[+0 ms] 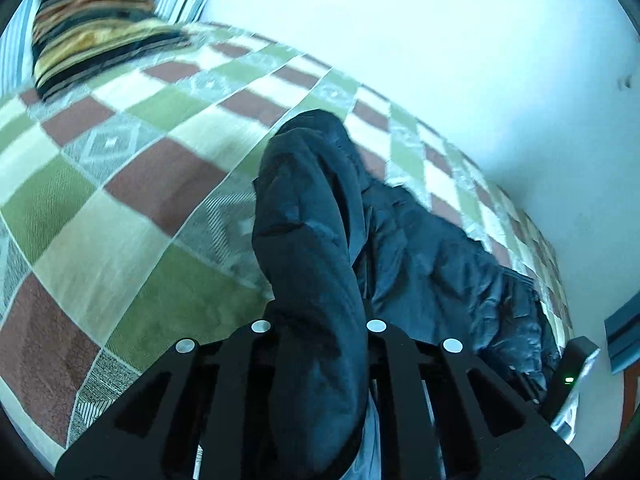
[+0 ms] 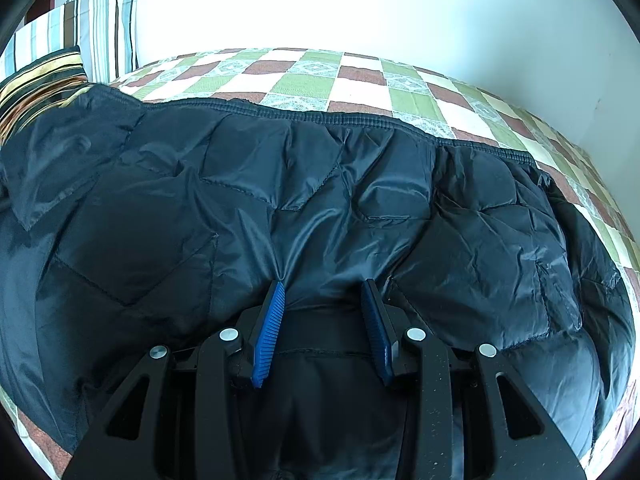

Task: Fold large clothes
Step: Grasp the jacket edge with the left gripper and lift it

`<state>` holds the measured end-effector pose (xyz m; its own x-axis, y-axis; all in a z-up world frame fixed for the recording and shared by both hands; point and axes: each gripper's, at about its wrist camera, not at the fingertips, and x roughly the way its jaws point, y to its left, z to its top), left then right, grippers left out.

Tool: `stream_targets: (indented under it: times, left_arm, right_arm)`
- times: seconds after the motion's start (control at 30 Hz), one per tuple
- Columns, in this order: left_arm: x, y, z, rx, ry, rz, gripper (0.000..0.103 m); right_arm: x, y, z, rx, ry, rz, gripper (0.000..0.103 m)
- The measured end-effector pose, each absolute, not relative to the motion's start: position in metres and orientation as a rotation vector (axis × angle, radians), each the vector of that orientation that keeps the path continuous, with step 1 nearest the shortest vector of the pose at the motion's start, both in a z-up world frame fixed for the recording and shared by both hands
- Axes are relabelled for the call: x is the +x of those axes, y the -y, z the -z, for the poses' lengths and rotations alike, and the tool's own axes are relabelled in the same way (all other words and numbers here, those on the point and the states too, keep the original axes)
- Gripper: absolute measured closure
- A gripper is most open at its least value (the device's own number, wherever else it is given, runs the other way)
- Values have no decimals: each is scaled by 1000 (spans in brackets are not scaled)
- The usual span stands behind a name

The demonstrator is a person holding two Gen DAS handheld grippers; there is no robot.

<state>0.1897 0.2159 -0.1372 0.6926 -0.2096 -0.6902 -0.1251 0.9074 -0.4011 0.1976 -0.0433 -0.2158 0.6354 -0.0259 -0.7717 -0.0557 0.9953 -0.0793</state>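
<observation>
A large dark navy quilted jacket [image 2: 320, 200] lies spread on a bed with a checked cover [image 2: 312, 72]. In the left wrist view a rolled, thick part of the jacket [image 1: 316, 248], a sleeve or hood, is lifted off the bed, and my left gripper [image 1: 318, 332] is shut on it; the fabric hides the fingertips. My right gripper [image 2: 324, 300] is open with its blue pads [image 2: 270, 336] pressed down onto the jacket's near part, cloth lying between them. The jacket's elastic hem [image 2: 360, 120] runs along the far side.
A striped gold and black cushion [image 1: 92, 24] and a striped pillow [image 2: 100, 32] lie at the head of the bed, far left. A pale wall [image 2: 360, 8] runs behind the bed. A dark device with a green light [image 1: 568, 380] sits at the right.
</observation>
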Motion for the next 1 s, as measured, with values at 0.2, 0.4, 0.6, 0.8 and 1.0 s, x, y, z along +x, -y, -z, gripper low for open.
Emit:
stream_targets:
  times: [0.2, 0.4, 0.6, 0.8, 1.0]
  left_arm:
    - [191, -175, 103, -369, -759, 123, 91]
    - [192, -139, 84, -283, -729, 149, 91]
    - [190, -112, 74, -226, -708, 174, 91]
    - [184, -84, 66, -178, -687, 201, 91]
    - [180, -50, 59, -118, -672, 246, 91]
  right_arm:
    - [199, 44, 215, -91, -886, -15, 63]
    - [199, 43, 212, -100, -882, -9, 63]
    - [194, 52, 205, -63, -887, -29, 63]
    - [181, 71, 194, -21, -882, -47, 63]
    - [161, 104, 179, 1, -862, 1, 63]
